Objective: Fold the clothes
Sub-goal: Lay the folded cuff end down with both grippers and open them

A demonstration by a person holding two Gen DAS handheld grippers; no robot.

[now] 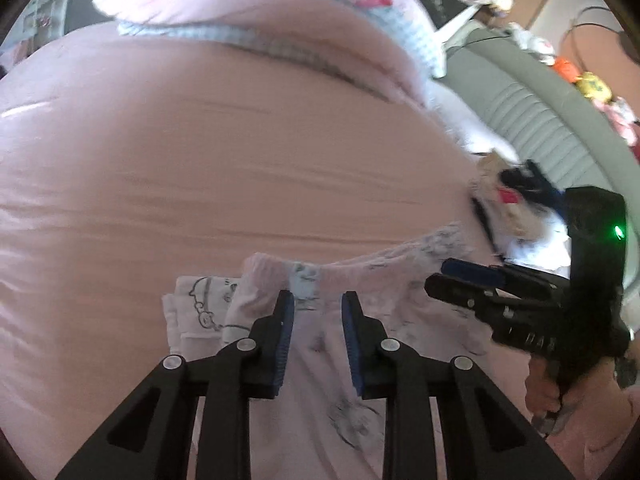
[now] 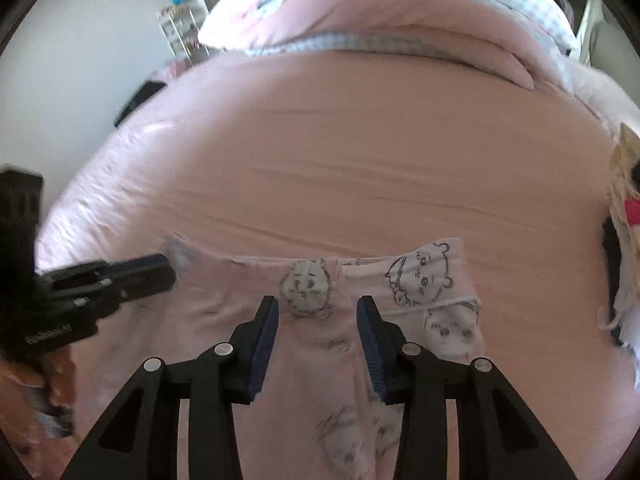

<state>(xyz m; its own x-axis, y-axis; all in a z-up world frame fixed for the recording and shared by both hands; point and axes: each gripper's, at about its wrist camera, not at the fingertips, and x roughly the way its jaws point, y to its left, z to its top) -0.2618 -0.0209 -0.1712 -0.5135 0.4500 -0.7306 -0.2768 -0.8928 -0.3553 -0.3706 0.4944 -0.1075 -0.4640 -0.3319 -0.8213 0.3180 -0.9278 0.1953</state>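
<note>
Pink printed garment (image 2: 320,320) flat on bed (image 2: 360,160) – under both tools, left (image 1: 318,320) & right (image 2: 318,324), jaws apart, empty.

Pink-sheeted bed (image 2: 360,152), cartoon-print garment (image 2: 320,344), folded quilt (image 2: 392,12)

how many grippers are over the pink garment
2: the left gripper, jaws open over the garment, and the right gripper, jaws also open beside it. Nothing suggests a hidden third.
</note>
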